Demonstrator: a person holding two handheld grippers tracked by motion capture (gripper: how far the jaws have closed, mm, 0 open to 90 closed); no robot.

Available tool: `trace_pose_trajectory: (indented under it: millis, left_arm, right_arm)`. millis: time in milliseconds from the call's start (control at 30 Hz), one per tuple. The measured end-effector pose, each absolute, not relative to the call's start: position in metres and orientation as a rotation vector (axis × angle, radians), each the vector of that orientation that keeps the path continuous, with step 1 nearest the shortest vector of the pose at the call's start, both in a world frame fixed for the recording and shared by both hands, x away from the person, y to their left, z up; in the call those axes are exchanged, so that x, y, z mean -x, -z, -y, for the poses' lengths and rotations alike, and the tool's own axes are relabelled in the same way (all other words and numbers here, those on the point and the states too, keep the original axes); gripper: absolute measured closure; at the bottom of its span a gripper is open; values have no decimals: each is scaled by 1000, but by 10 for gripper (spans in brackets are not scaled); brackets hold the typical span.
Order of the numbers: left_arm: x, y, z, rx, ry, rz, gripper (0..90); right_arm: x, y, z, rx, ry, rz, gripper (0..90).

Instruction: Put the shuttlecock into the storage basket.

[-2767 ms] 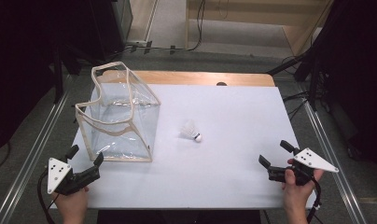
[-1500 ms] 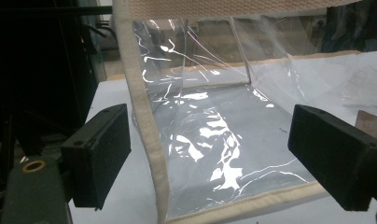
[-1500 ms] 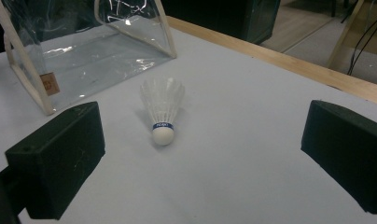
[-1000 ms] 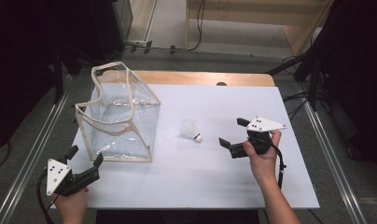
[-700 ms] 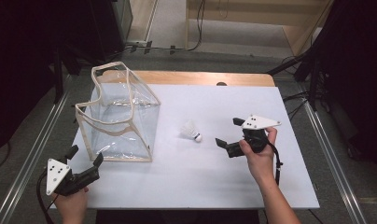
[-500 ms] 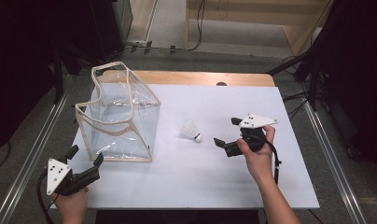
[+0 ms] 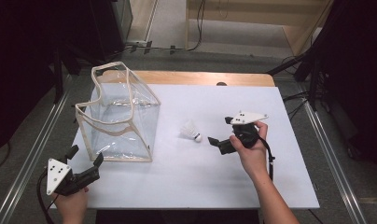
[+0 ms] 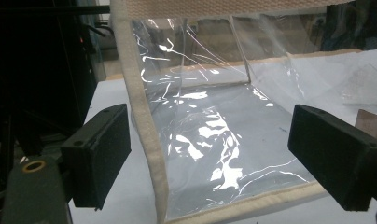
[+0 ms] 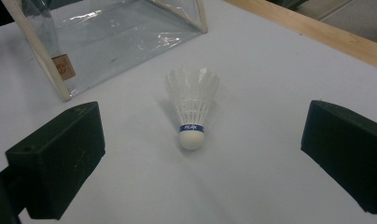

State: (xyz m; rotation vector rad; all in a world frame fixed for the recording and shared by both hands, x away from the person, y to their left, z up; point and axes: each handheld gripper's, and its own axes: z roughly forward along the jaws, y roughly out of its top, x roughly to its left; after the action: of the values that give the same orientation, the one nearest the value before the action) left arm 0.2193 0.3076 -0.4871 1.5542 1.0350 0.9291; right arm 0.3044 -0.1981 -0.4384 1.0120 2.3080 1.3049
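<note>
The right gripper (image 7: 216, 143) has advanced from the table's (image 7: 280, 186) right edge to the shuttlecock (image 9: 192, 108) — jaws spread, likely pre-grasp. Left gripper (image 7: 86, 161), also spread, faces the clear bag (image 7: 116, 116).

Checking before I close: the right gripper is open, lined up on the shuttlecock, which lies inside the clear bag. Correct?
Not quite. The shuttlecock lies on the white table, outside the clear bag, as the high view shows. The right gripper is open and lined up on it.
</note>
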Motion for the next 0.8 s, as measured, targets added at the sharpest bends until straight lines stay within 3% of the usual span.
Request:
trace_pose_trajectory:
  millis: [800]
  left_arm:
    - [-220,487,-307,-1555,-930,-1034,137]
  right_arm:
    - [-321,453,180,-1022,-1242,-2395,0]
